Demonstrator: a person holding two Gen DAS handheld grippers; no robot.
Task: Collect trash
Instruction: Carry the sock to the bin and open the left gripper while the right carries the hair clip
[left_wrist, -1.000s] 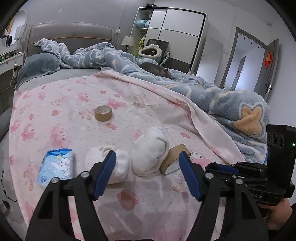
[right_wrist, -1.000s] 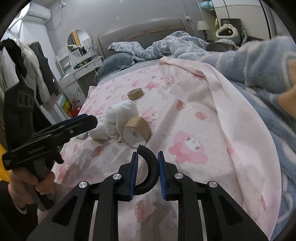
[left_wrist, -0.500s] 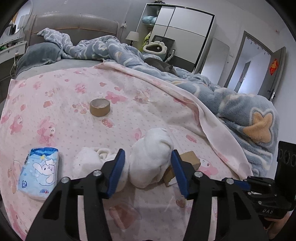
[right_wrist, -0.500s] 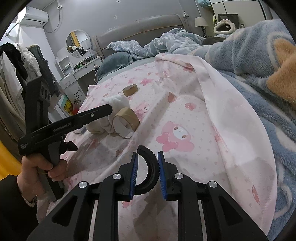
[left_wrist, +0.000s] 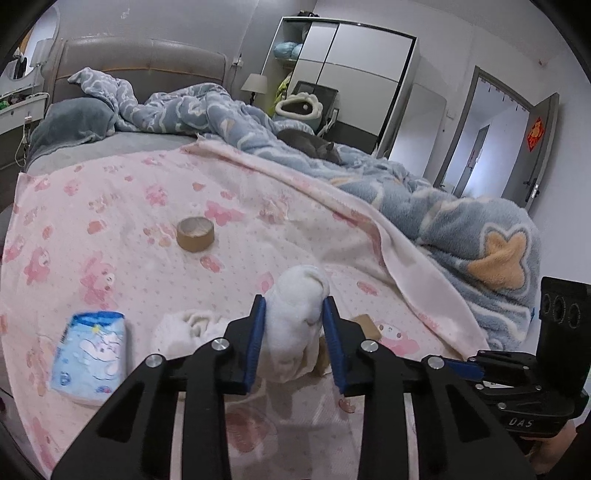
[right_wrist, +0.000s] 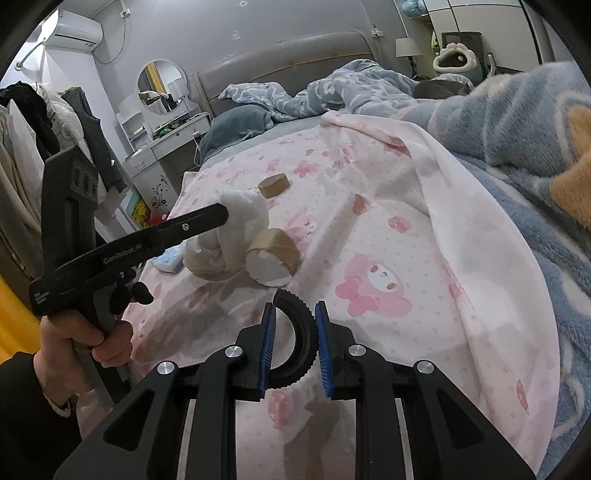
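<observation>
My left gripper (left_wrist: 294, 325) is shut on a white balled sock (left_wrist: 295, 314), also in the right wrist view (right_wrist: 242, 218), just over the pink sheet. A second white sock (left_wrist: 184, 328) lies to its left. A brown tape roll (left_wrist: 364, 325) lies behind the held sock; it also shows in the right wrist view (right_wrist: 273, 254). Another tape roll (left_wrist: 195, 233) lies farther back. A blue tissue pack (left_wrist: 90, 354) lies at the near left. My right gripper (right_wrist: 293, 332) is shut on a black ridged ring (right_wrist: 301, 332), held over the sheet's near edge.
A blue fleece blanket (left_wrist: 461, 229) is heaped along the right of the bed. A grey pillow (left_wrist: 70, 122) and the headboard (left_wrist: 140, 62) are at the back. A dresser with a mirror (right_wrist: 162, 144) stands left of the bed.
My left gripper moved forward and shut on the white sock. My right gripper kept its hold on the black ring and drew back slightly.
</observation>
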